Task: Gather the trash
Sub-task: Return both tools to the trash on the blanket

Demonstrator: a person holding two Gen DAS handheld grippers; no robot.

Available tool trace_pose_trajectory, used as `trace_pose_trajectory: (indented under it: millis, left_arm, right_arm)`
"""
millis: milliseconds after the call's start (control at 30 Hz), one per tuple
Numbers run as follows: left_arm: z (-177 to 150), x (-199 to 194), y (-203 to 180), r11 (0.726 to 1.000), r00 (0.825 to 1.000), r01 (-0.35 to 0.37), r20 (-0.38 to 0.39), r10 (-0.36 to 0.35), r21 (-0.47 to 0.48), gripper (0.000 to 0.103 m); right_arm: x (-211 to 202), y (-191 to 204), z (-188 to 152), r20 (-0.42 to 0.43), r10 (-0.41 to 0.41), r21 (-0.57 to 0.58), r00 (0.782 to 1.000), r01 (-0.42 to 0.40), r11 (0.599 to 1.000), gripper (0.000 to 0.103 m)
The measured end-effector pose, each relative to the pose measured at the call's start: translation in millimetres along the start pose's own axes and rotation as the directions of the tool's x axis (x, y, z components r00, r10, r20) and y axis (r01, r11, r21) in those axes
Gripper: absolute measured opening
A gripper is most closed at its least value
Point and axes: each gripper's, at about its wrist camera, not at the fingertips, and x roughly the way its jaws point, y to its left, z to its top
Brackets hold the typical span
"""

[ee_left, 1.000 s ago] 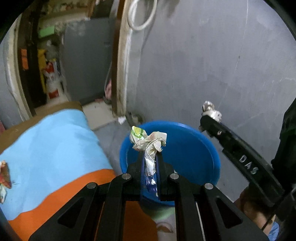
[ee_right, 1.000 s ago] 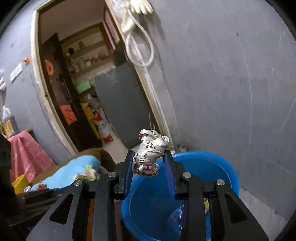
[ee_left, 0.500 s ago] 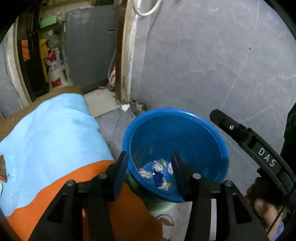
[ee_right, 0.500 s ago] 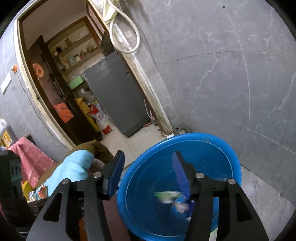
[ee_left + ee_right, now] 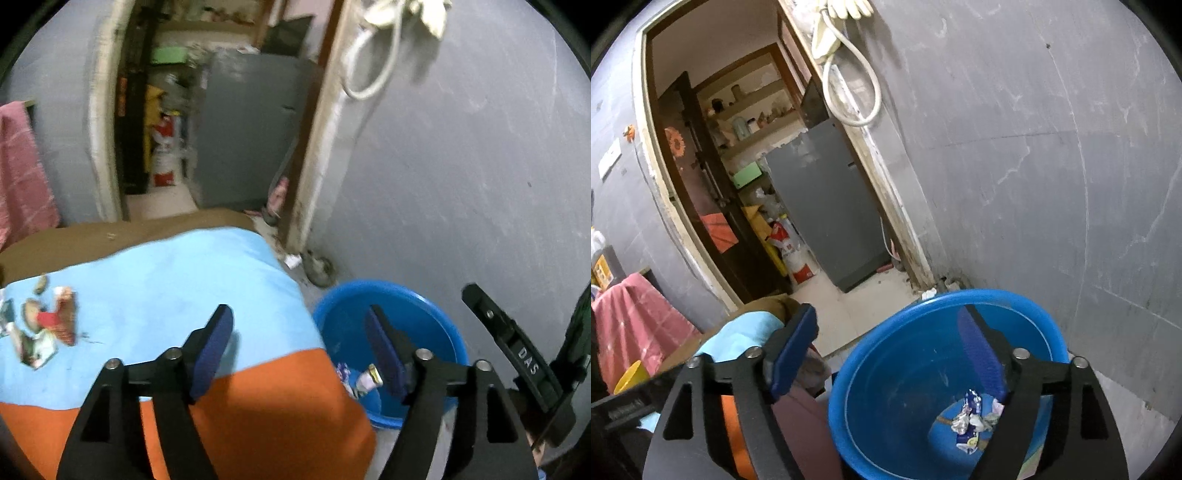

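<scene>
Remaining wrappers (image 5: 40,328) lay at far left of the left wrist view on the light-blue cloth (image 5: 177,280), nearer the left gripper (image 5: 299,347) than the right gripper (image 5: 886,354), both empty with jaws opening; dropped scraps (image 5: 971,417) sat in the blue tub (image 5: 905,369).
</scene>
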Motion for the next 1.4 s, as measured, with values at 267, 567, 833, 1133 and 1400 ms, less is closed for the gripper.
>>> trace_pose_trajectory:
  millis: [267, 567, 833, 1133, 1400]
  left_arm:
    - [4, -56, 37, 0.99, 0.974, -0.105, 0.193, 0.122, -0.094, 0.097]
    - [-11, -105, 73, 0.96, 0.905, -0.234, 0.325, 0.273, -0.155, 0.099]
    - [-37, -142, 106, 0.923, 0.827, -0.331, 0.412, 0.384, -0.195, 0.099]
    - [-64, -185, 153, 0.869, 0.745, -0.423, 0.447, 0.494, -0.256, 0.1]
    - [-82, -207, 190, 0.823, 0.691, -0.494, 0.449, 0.567, -0.278, 0.1]
  right_arm:
    - [-14, 31, -1, 0.118, 0.052, -0.047, 0.992, -0.047, 0.998, 0.103]
    - [-40, 89, -13, 0.277, 0.23, -0.187, 0.933, -0.183, 0.965, 0.103]
    - [-58, 141, -28, 0.349, 0.359, -0.293, 0.866, -0.263, 0.919, 0.103]
    - [-67, 200, -56, 0.386, 0.462, -0.424, 0.799, -0.291, 0.858, 0.103]
    - [-59, 246, -80, 0.315, 0.54, -0.537, 0.781, -0.322, 0.779, 0.103]
